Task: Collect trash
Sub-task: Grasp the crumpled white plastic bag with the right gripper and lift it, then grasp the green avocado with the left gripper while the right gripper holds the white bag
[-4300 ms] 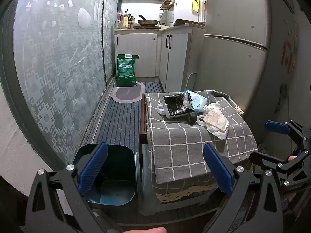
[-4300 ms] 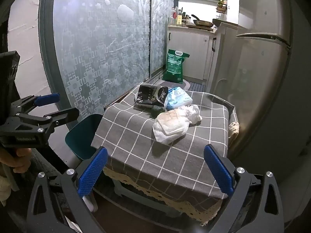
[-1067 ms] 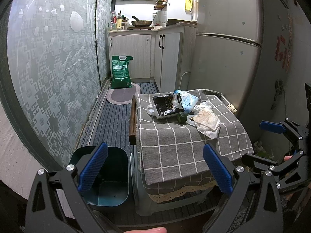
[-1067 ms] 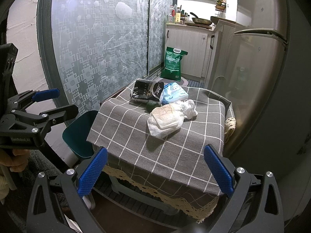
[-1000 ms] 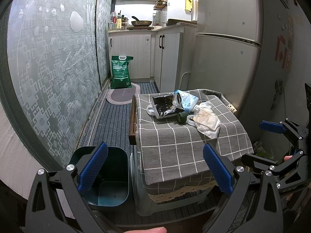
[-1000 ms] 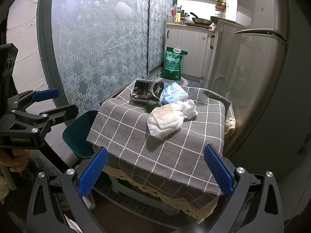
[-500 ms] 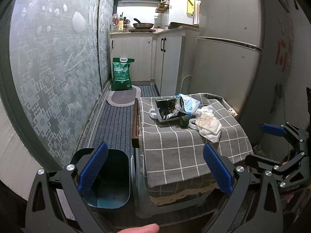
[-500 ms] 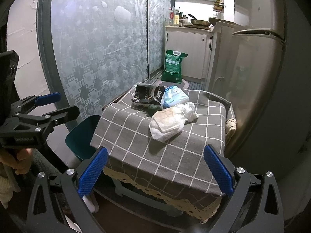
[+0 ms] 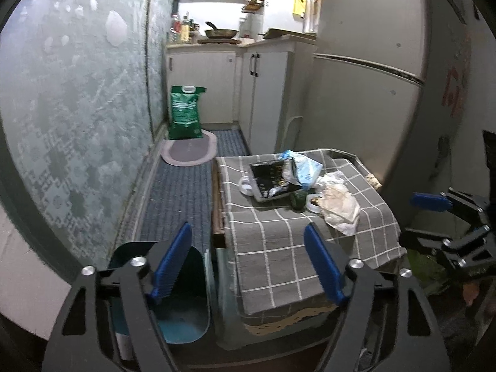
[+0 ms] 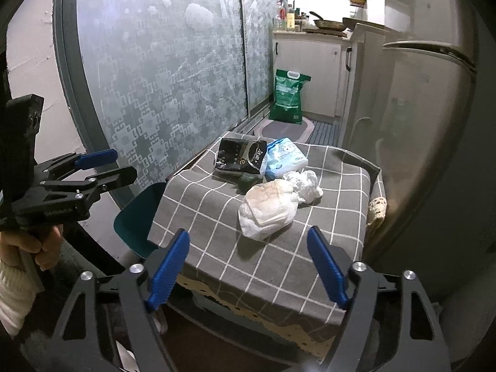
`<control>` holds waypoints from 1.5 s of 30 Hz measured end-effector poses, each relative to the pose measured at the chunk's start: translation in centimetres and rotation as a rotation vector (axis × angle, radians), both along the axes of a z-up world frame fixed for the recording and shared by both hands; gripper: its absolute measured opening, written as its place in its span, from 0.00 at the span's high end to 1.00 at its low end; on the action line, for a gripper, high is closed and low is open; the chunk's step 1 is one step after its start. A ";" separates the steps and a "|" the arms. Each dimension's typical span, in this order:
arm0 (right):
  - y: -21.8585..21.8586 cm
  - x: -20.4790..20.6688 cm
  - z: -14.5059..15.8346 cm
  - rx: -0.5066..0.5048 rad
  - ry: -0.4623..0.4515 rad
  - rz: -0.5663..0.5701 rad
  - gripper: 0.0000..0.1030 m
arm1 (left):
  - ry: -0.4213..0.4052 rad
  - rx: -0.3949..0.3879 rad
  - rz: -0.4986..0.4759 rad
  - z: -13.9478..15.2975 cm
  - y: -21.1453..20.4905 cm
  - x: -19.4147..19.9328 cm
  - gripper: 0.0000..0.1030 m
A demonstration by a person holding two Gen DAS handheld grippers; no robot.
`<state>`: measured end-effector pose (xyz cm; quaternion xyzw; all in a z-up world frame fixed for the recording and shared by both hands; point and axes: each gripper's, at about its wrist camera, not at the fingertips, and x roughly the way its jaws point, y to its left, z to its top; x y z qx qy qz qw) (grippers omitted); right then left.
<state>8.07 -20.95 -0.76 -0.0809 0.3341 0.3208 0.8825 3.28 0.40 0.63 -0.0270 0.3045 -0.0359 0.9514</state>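
Observation:
Trash lies on a small table with a grey checked cloth (image 10: 279, 248): a crumpled stained white wrapper (image 10: 266, 207), a white tissue wad (image 10: 305, 183), a black snack bag (image 10: 241, 155), a blue-white tissue pack (image 10: 285, 158) and a small dark green lump (image 10: 248, 181). The same pile shows in the left wrist view, wrapper (image 9: 339, 204) and black bag (image 9: 272, 176). A teal bin (image 9: 183, 316) stands open on the floor left of the table. My left gripper (image 9: 248, 263) is open and empty above the bin and table edge. My right gripper (image 10: 248, 266) is open and empty before the table's near edge.
A frosted glass sliding door (image 10: 161, 77) runs along the left. A fridge (image 9: 365, 77) stands close behind the table on the right. A green sack (image 9: 186, 113) and an oval mat (image 9: 189, 152) lie by white cabinets at the far end of the narrow floor.
Both grippers have drifted slightly nearer the table and a little to the right; the view shifted. Nothing on the table has moved, and both stay open and empty.

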 end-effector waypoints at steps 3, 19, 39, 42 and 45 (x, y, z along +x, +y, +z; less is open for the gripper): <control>0.4 1.4 -0.1 -0.029 0.018 0.031 0.31 | 0.022 -0.002 -0.030 -0.1 -0.4 0.7 0.37; 1.6 9.1 -2.0 -0.049 0.174 0.098 0.53 | 0.115 -0.001 -0.187 -0.8 -2.1 6.0 0.68; -0.5 10.2 -2.2 0.132 0.276 0.120 0.90 | 0.208 -0.029 -0.243 -4.7 -5.6 9.8 0.74; -1.6 9.9 -1.2 0.162 0.257 0.106 0.90 | 0.213 0.004 -0.227 -5.1 -6.0 10.3 0.74; -2.9 9.9 -0.7 0.181 0.241 0.093 0.90 | 0.220 0.025 -0.221 -5.3 -6.4 10.9 0.74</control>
